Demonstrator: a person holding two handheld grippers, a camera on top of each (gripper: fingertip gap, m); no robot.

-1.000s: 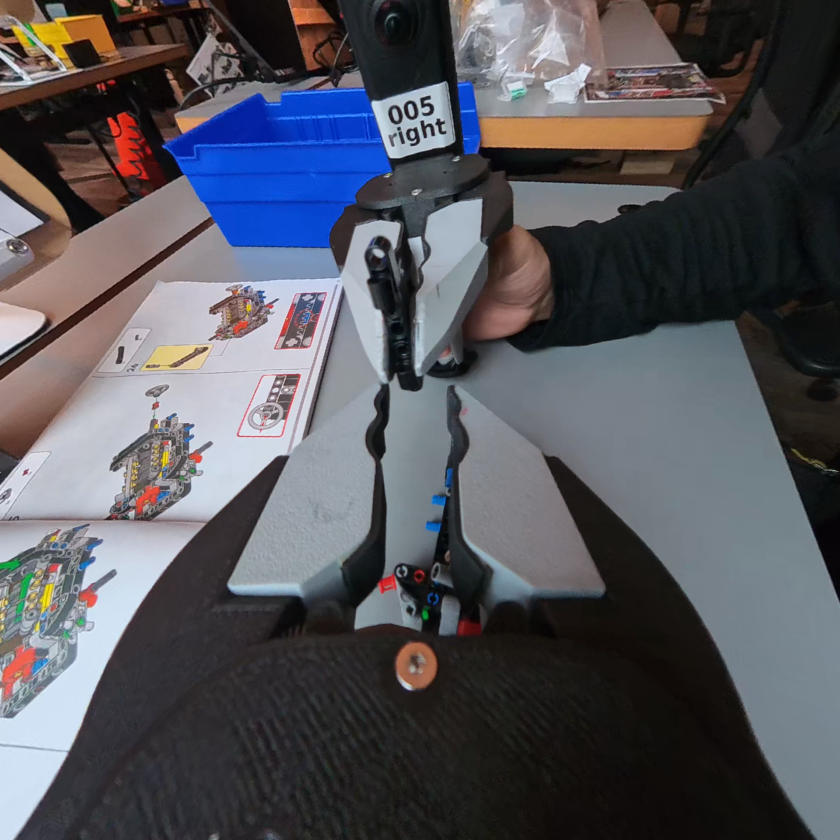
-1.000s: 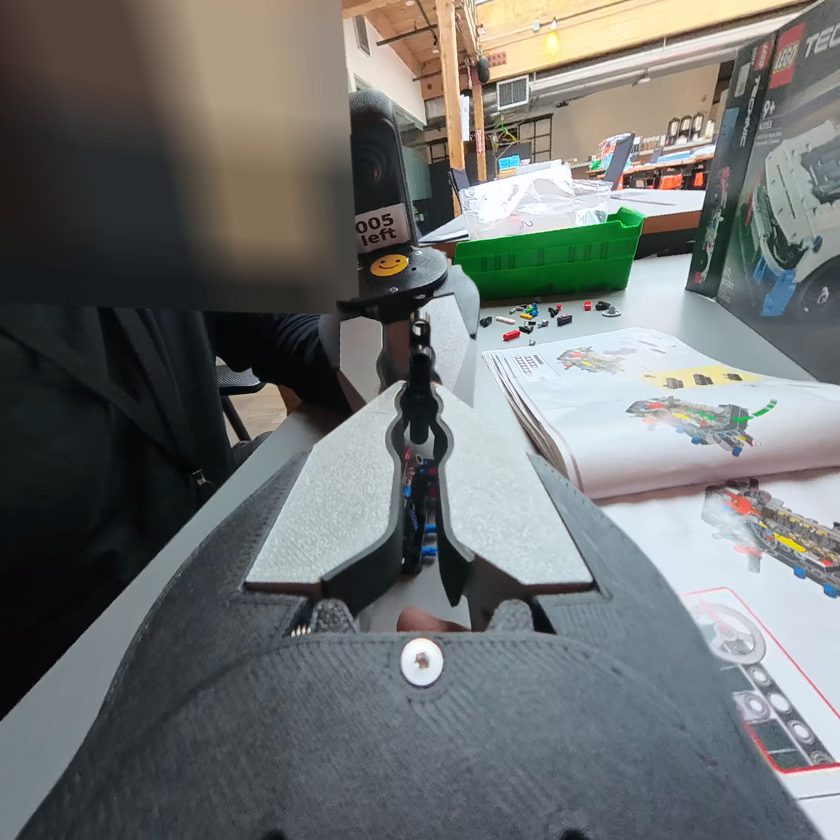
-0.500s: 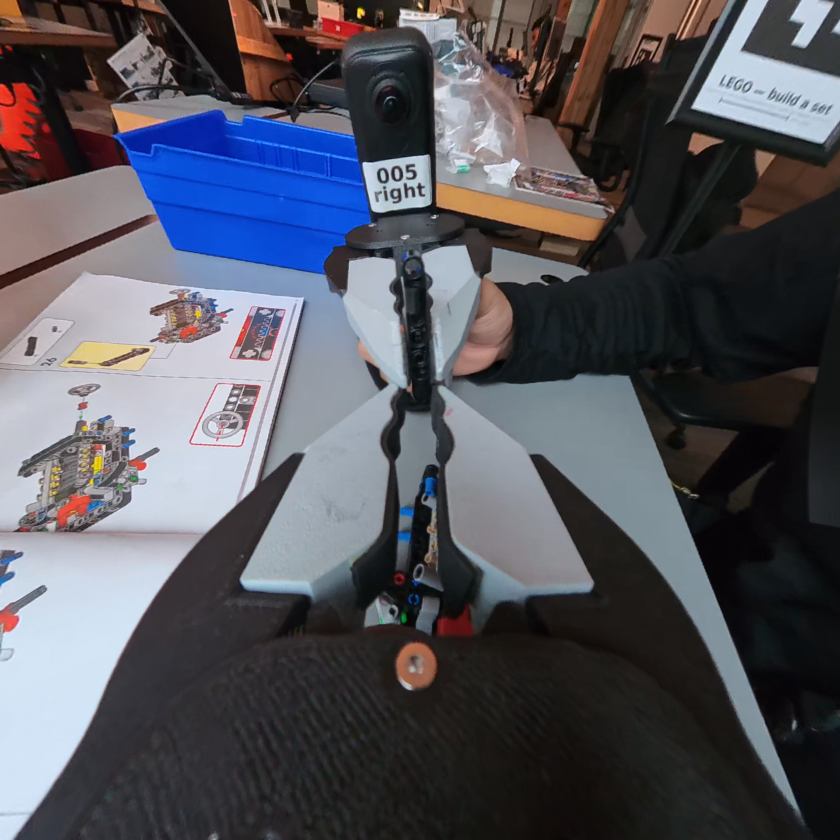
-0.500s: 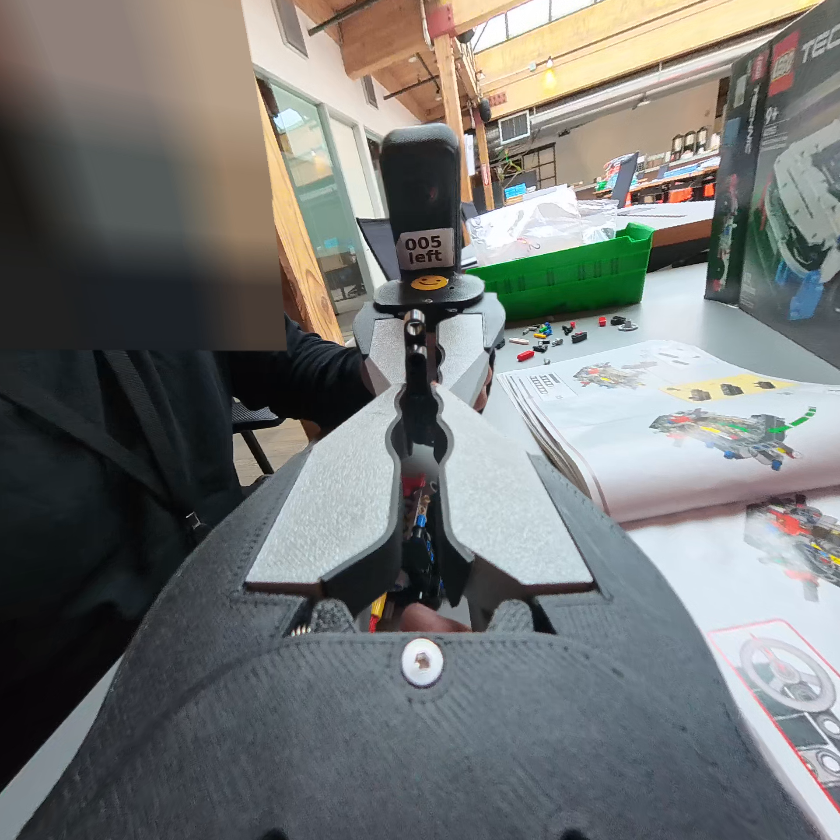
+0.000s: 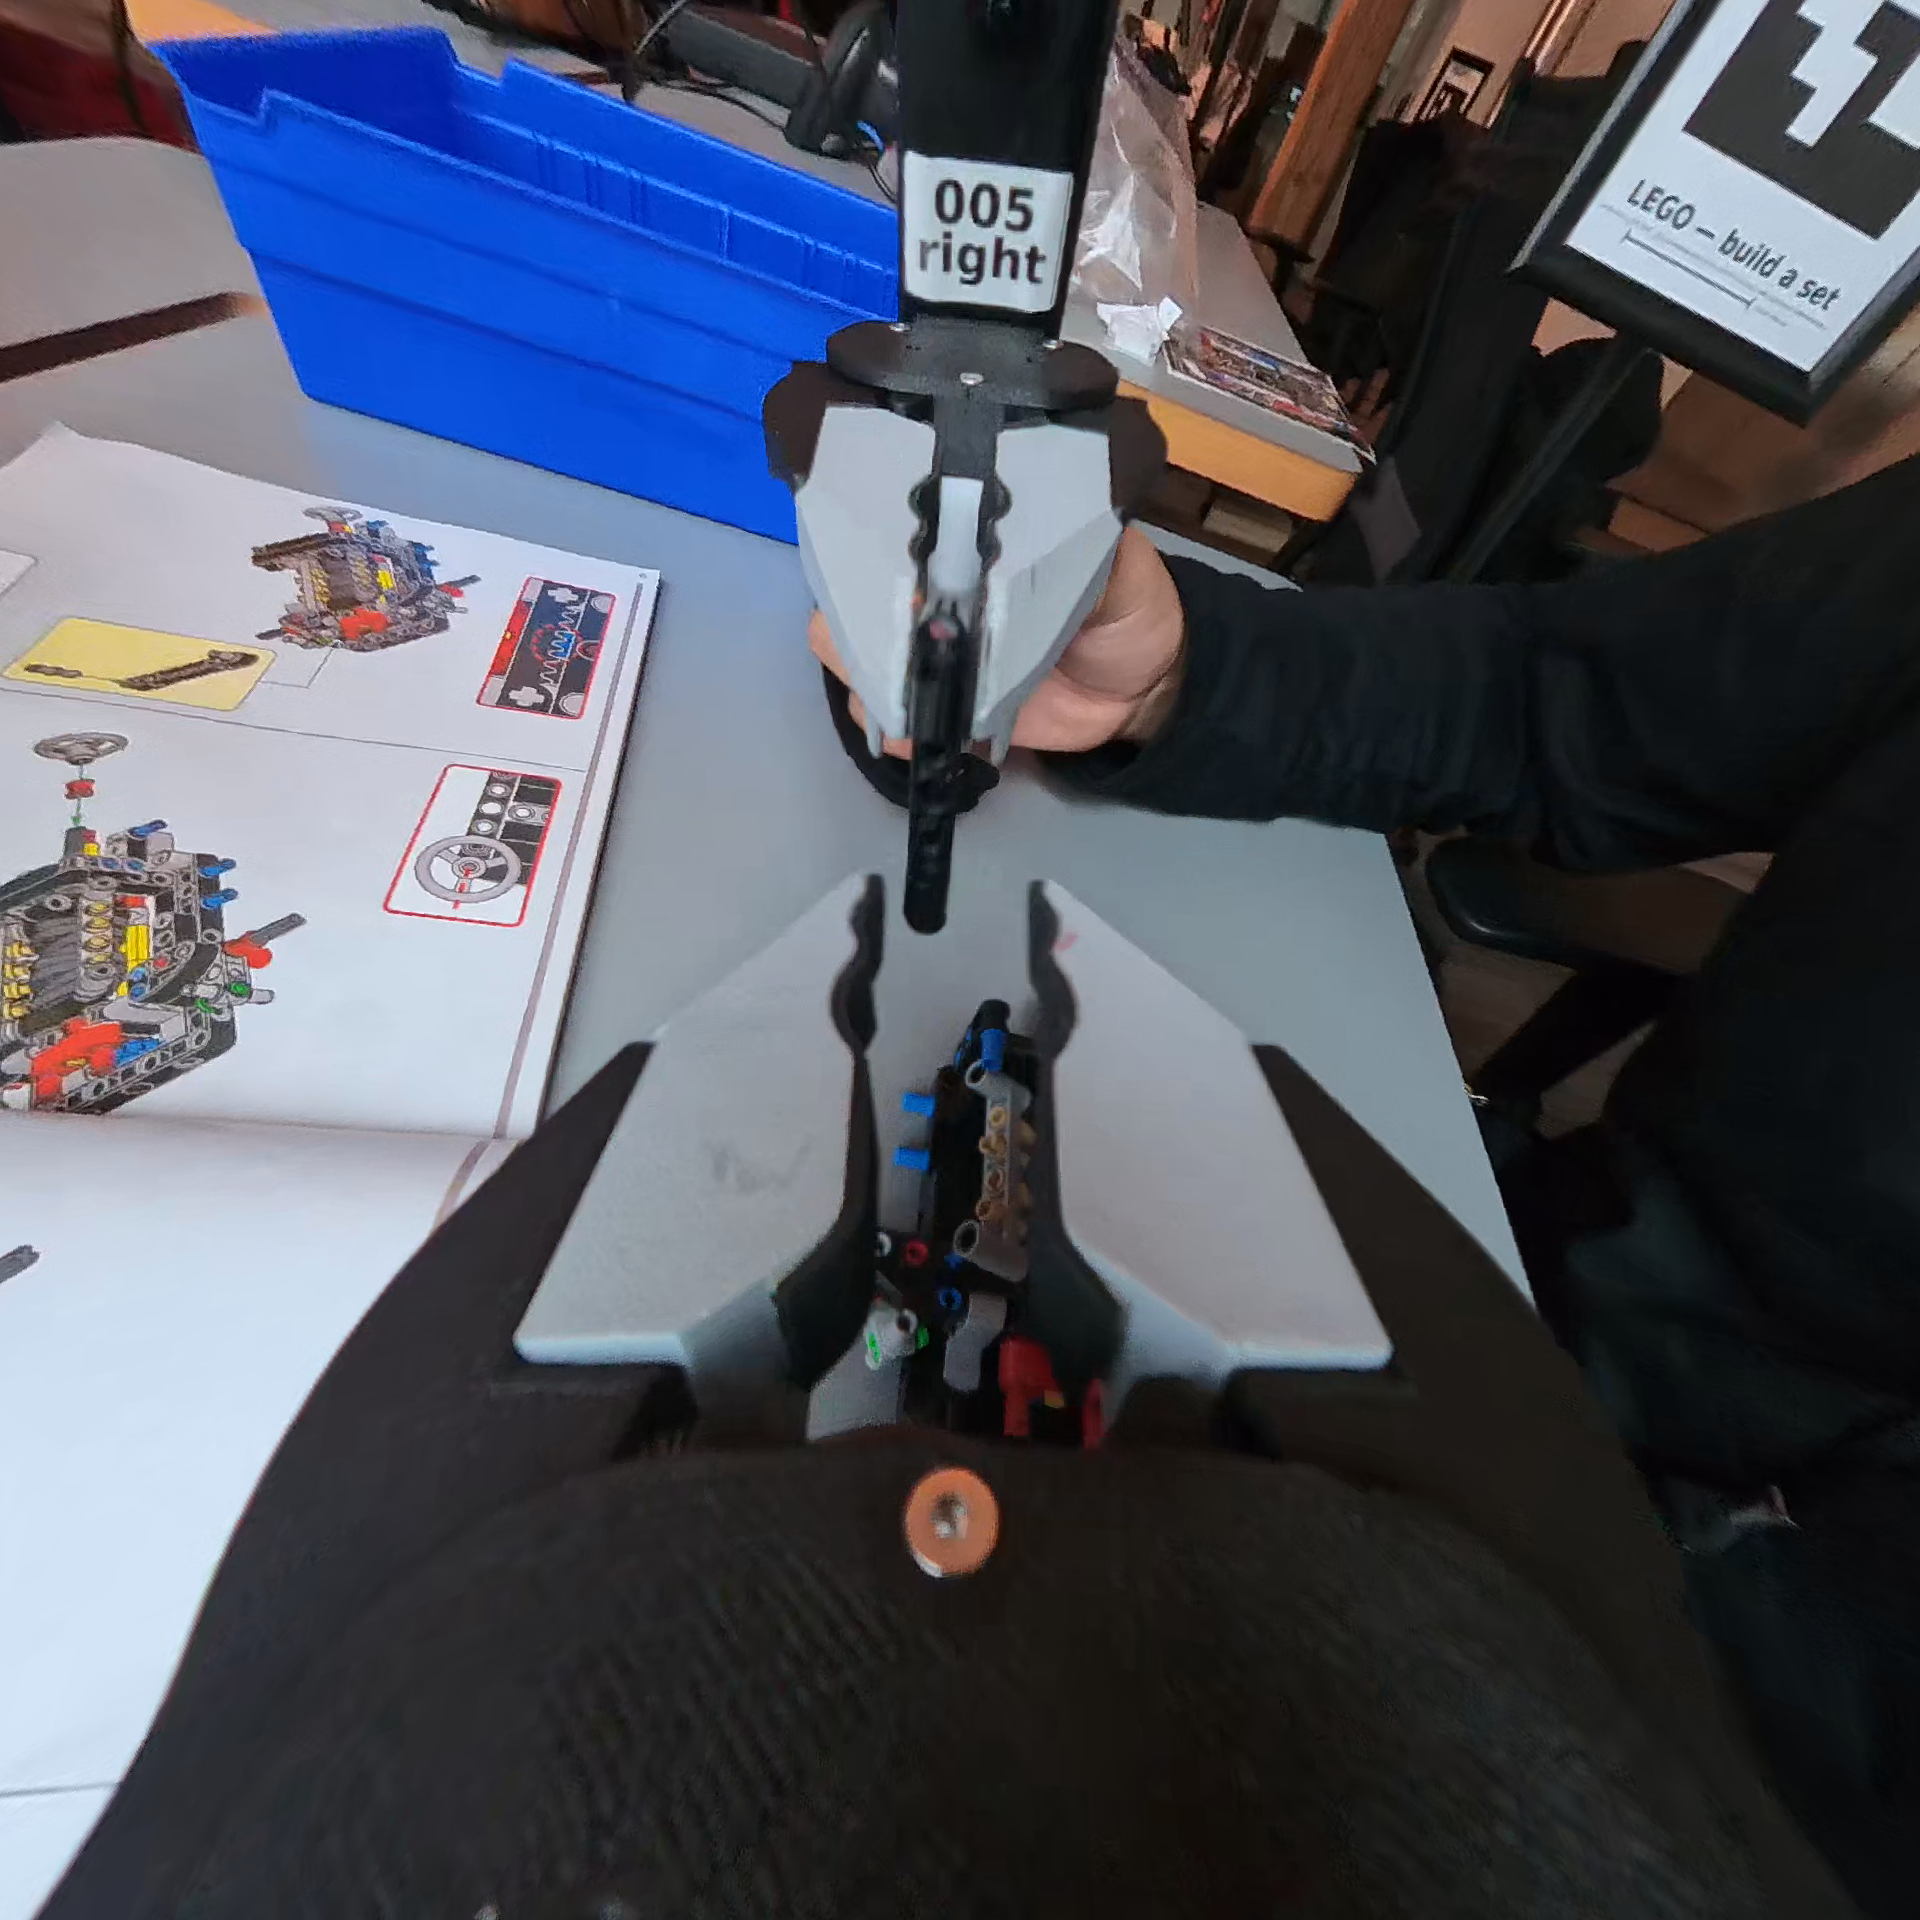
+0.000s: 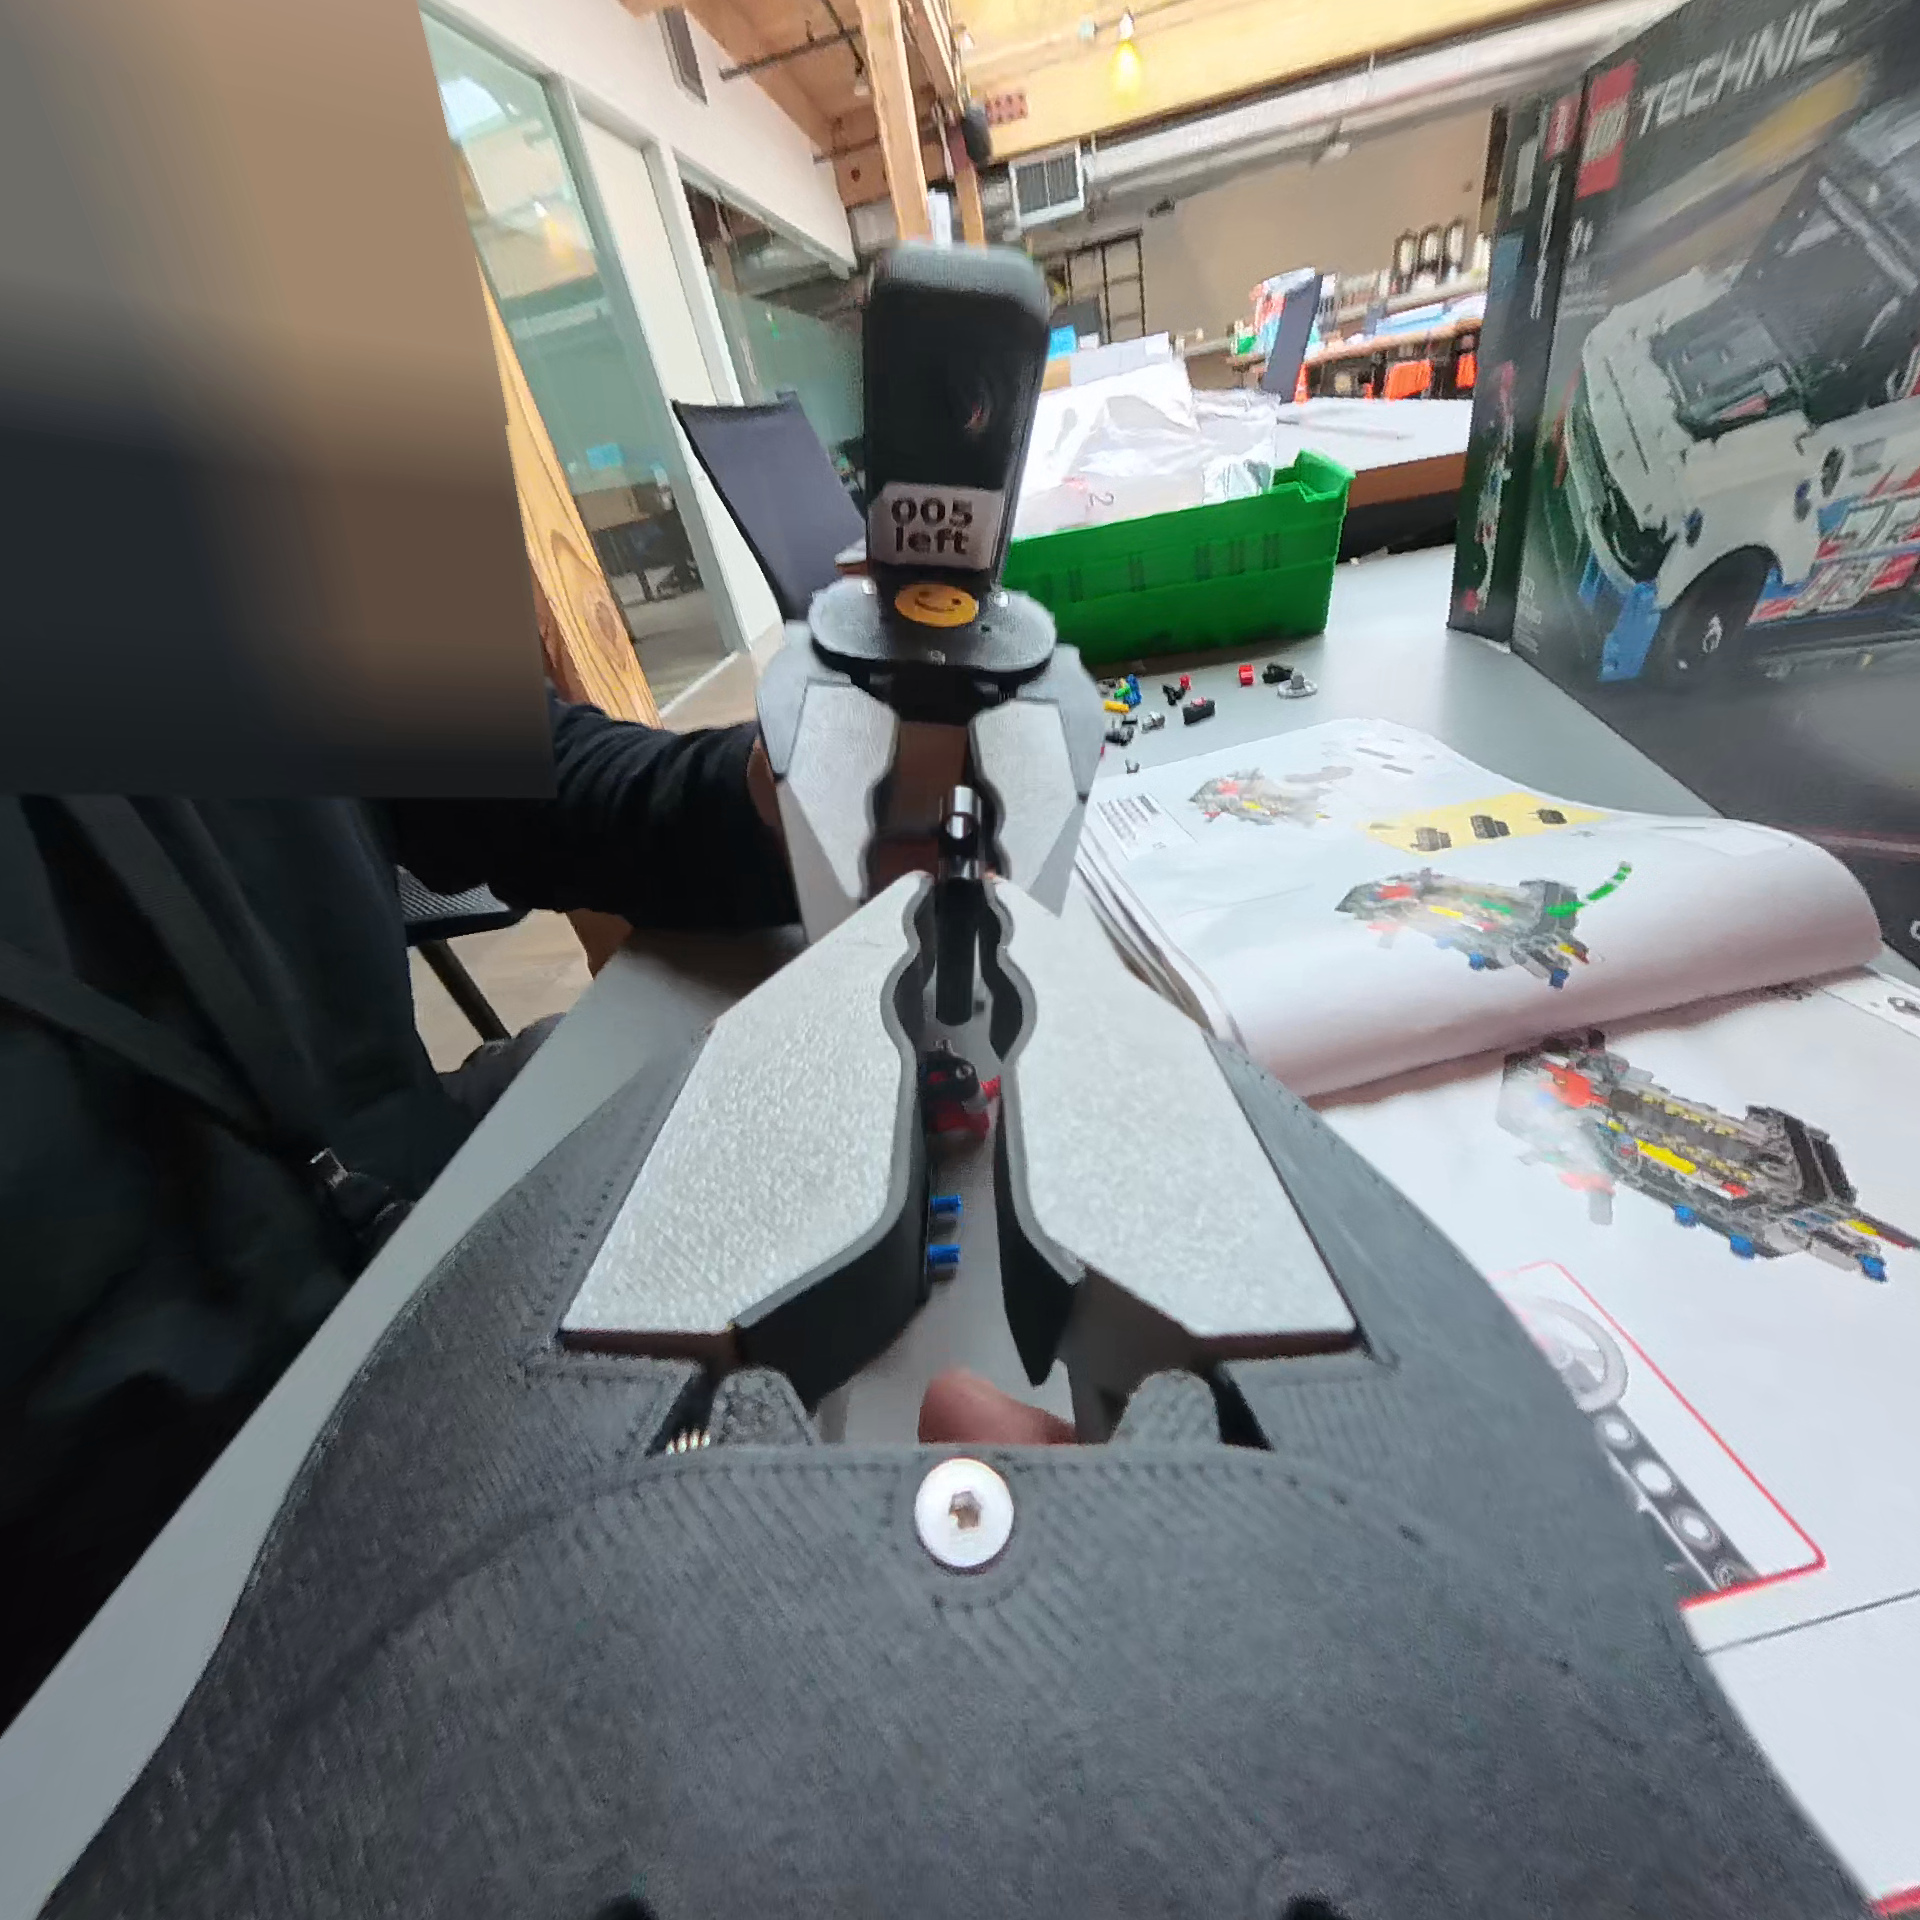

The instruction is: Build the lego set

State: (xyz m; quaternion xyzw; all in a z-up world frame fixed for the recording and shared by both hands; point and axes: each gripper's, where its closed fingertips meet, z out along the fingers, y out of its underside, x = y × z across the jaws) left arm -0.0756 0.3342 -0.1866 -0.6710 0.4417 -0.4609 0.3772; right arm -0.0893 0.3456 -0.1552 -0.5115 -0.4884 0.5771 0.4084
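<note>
My right gripper [image 5: 940, 748] [image 6: 956, 894] is shut on a long black beam [image 5: 925, 842] whose free end sticks out well past its fingertips. It shows in the right wrist view too [image 6: 954, 961]. My left gripper [image 5: 951, 904] faces it tip to tip with jaws apart, and the beam's end sits just between its fingertips without touching them. A small multi-coloured assembly [image 5: 982, 1174] with blue pins shows through the left gripper's gap, close to the right-hand finger. It seems to lie below on the grey table [image 5: 748, 748]. Its pins [image 6: 942, 1226] show under my right gripper.
An open instruction booklet [image 5: 312, 831] [image 6: 1455, 914] lies beside the grippers. A blue bin [image 5: 520, 260] stands behind it. In the right wrist view there are a green bin [image 6: 1174, 561], loose pieces [image 6: 1195, 696] and the set's box [image 6: 1714, 364]. The table edge is near the person's sleeve [image 5: 1455, 707]. The tips of both grippers are at nearly the same place.
My left jaws, narrowed around the beam's end half a second ago, now stand wider apart. The beam sticks out farther from the right gripper's tips than before.
</note>
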